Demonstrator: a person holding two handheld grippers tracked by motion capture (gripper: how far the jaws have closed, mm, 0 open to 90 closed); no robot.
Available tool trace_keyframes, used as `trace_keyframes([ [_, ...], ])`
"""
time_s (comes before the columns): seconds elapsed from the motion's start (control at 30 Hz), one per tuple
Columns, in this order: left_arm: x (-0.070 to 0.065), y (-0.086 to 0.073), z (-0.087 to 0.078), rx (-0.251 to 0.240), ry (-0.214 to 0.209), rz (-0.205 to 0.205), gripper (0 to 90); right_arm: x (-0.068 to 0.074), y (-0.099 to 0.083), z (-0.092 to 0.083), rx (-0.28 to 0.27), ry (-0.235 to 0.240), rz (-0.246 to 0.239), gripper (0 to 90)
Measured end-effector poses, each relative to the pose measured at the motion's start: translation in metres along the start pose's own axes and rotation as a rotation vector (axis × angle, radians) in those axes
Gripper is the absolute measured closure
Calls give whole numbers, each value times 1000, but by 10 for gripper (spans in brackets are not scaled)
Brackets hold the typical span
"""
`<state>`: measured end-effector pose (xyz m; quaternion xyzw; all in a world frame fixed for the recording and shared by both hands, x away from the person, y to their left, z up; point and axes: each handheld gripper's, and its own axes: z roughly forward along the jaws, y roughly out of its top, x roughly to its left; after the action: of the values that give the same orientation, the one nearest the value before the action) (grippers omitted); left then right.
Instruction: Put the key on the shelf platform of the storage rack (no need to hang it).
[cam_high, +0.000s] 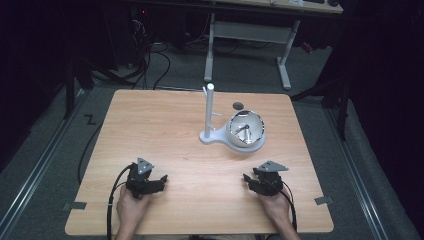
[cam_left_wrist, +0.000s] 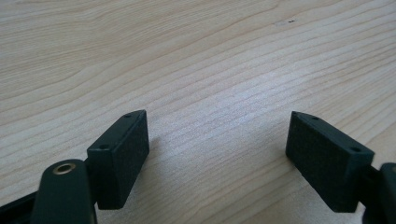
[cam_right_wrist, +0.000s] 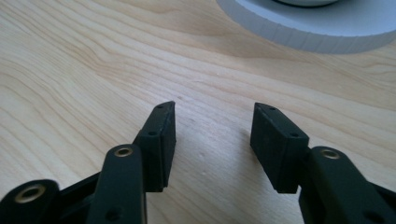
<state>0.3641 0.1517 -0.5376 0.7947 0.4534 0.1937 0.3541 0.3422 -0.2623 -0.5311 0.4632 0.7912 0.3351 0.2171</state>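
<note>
The high view shows, nearest the person, the left tongs (cam_high: 161, 178) and the right tongs (cam_high: 247, 177) resting low over the worktop (cam_high: 165, 130), one in each hand, both spread with nothing between the jaws. Well beyond them, right of centre, stands a white stand (cam_high: 216, 135): a flat base with an upright post (cam_high: 209, 107) at one end and a shiny metal bowl (cam_high: 245, 129) seated at the other, something like a small rod lying inside it. The bowl looks light, stiff and slippery, so a pinch on its thin rim would probably hold better than any squeeze across the curved wall; the stand seems rigid plastic, best held by the post or steadied at the base edge. The left gripper view gives what the high view cannot: the pads (cam_left_wrist: 123, 156) set wide apart with bare wood grain between them, nothing touched. The right gripper view shows its pads (cam_right_wrist: 161, 144) also parted, somewhat less wide, and beyond them the ribbed edge of the white base (cam_right_wrist: 308, 28) lying ahead on the wood, well apart from the jaws. Farthest off, a grey desk frame (cam_high: 250, 35) stands on the floor.
</note>
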Motion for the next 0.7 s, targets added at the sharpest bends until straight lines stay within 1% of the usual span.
trace_keyframes([
  [0.03,0,0,0,0,0,0,217,0,-1,0,-4,1,-2,502],
  [0.07,0,0,0,0,0,0,217,-2,-1,0,0,6,10,492],
  [0.17,0,0,0,0,0,0,217,-3,-1,0,-1,11,9,479],
  [0.2,0,0,0,0,0,0,217,-3,-1,0,0,7,4,447],
  [0.3,0,0,0,0,0,1,217,-4,-1,0,5,0,16,422],
  [0.7,0,0,0,0,1,-1,217,-4,0,1,4,-5,17,407],
])
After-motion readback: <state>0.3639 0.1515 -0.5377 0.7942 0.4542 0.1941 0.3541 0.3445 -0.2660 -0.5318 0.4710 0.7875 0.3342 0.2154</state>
